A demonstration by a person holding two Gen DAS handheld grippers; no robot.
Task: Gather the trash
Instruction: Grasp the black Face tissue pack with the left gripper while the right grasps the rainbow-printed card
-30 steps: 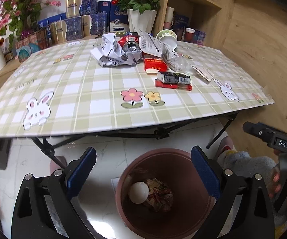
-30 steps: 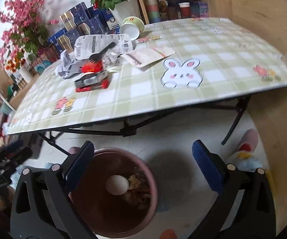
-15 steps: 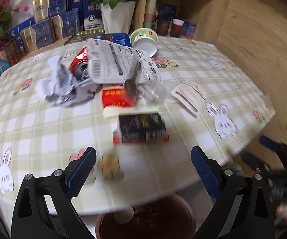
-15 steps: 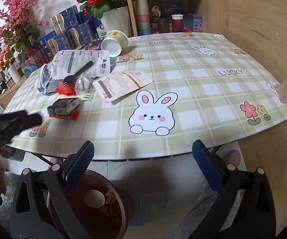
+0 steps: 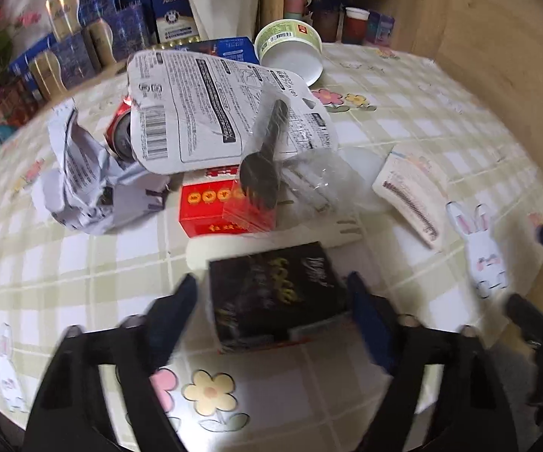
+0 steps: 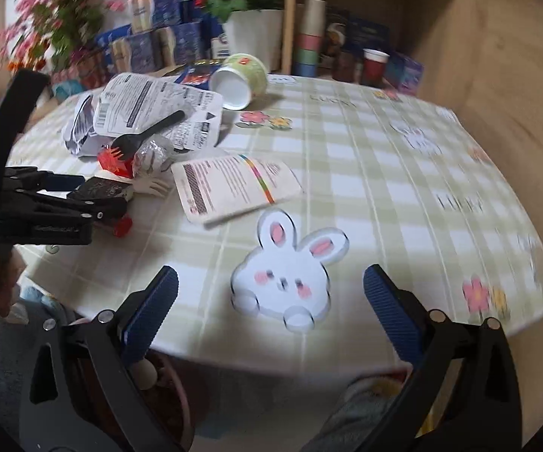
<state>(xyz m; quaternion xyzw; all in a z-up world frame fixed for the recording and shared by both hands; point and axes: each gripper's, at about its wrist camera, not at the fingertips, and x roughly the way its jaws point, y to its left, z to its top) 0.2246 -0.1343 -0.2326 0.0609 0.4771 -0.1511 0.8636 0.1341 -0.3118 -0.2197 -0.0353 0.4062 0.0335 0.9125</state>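
Note:
A black box (image 5: 275, 293) lies on a red one near the table's front edge. My left gripper (image 5: 273, 297) straddles it and its jaws are closing, with the blue pads (image 5: 181, 301) just off the box's sides. Behind it lie a red box (image 5: 222, 207), a black fork (image 5: 267, 158), a white fork (image 5: 339, 226), crumpled paper (image 5: 79, 177), a printed lid (image 5: 196, 113) and a red can (image 5: 121, 128). My right gripper (image 6: 271, 301) hangs open and empty over the table's front edge. From there the left gripper (image 6: 98, 197) shows at the left.
A flat printed packet (image 6: 234, 184) lies mid-table and a green bowl (image 6: 241, 79) lies tipped over at the back. A brown bin (image 6: 173, 395) with a white ball stands under the table edge. Flower pots, boxes and a shelf line the far side.
Both grippers rose from over the bin to the table. The left one moved forward over the black box and its jaws narrowed. The right one swung right along the front edge.

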